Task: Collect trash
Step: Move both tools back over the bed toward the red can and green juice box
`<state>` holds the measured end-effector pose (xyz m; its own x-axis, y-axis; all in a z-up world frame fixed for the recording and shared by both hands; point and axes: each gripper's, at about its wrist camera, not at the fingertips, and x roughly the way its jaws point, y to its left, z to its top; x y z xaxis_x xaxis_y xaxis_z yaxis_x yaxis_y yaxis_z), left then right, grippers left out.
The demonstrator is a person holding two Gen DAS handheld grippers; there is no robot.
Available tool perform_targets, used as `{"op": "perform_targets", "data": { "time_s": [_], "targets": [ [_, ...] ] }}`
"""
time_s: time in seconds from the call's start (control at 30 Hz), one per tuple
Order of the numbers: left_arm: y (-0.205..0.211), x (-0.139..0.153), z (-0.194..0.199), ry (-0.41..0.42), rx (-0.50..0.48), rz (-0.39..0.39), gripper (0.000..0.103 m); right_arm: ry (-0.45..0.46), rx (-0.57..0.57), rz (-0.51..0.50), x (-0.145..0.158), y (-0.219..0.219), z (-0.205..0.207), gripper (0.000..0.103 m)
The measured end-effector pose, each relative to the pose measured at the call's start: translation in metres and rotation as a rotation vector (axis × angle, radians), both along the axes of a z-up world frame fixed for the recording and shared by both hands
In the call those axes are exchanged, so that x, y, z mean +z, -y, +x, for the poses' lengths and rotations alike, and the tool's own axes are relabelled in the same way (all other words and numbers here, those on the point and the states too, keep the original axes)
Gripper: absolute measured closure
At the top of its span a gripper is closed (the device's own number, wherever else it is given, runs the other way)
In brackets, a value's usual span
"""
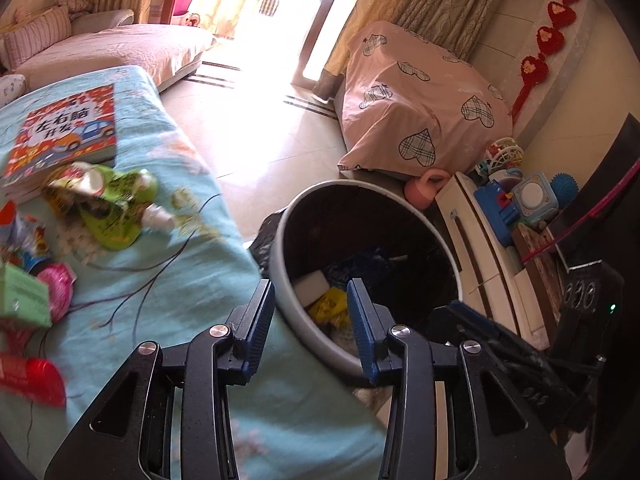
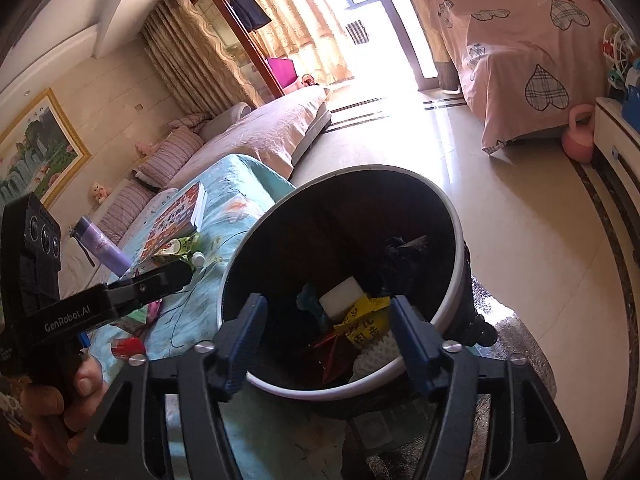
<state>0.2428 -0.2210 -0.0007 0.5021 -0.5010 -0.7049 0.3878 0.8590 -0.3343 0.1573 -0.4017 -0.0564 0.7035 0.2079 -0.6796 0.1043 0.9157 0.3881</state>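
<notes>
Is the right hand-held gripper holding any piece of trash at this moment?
No, the right hand-held gripper is open and empty above the trash bin, with nothing between its fingers.

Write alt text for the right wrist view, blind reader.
The open, empty right gripper hovers over a round trash bin holding a yellow wrapper and a white block. Left of the bin, a table with a teal cloth carries a book and more wrappers, with the left gripper above them.

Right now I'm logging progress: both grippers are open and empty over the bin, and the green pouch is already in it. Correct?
Not quite. The green pouch lies on the blue cloth beside the book, as the left wrist view shows. Both the left gripper and right gripper are open and empty at the bin.
</notes>
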Motion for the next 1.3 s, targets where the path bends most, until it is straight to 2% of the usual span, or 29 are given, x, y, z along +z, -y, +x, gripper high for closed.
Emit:
{"op": "perform_targets", "data": {
  "time_s": [0.07, 0.57, 0.87, 1.03, 1.13, 1.3],
  "targets": [
    [-0.01, -0.004, -0.009, 0.002, 0.006, 0.023, 0.063, 0.017, 0.006, 0.002, 0.004, -0.006, -0.004, 0.014],
    [-0.122, -0.022, -0.064, -0.039, 0.151, 0.026, 0.063, 0.031, 0.115, -0.009, 0.01, -0.073, -0.021, 0.014],
    [-0.187, -0.023, -0.074, -0.03, 0.24, 0.039, 0.063, 0.011, 0.224, -0.013, 0.003, -0.127, -0.015, 0.014],
    [-0.205, -0.023, -0.069, 0.016, 0.193, 0.103, 0.062, -0.006, 0.265, -0.018, 0.0, -0.147, -0.01, 0.014],
    [-0.209, -0.022, -0.061, 0.055, 0.132, 0.142, 0.056, -0.014, 0.273, -0.018, -0.003, -0.152, -0.007, 0.014],
    [-0.208, -0.021, -0.049, 0.126, 0.006, 0.198, 0.052, -0.034, 0.286, -0.006, -0.009, -0.157, -0.001, 0.014]
  ]
}}
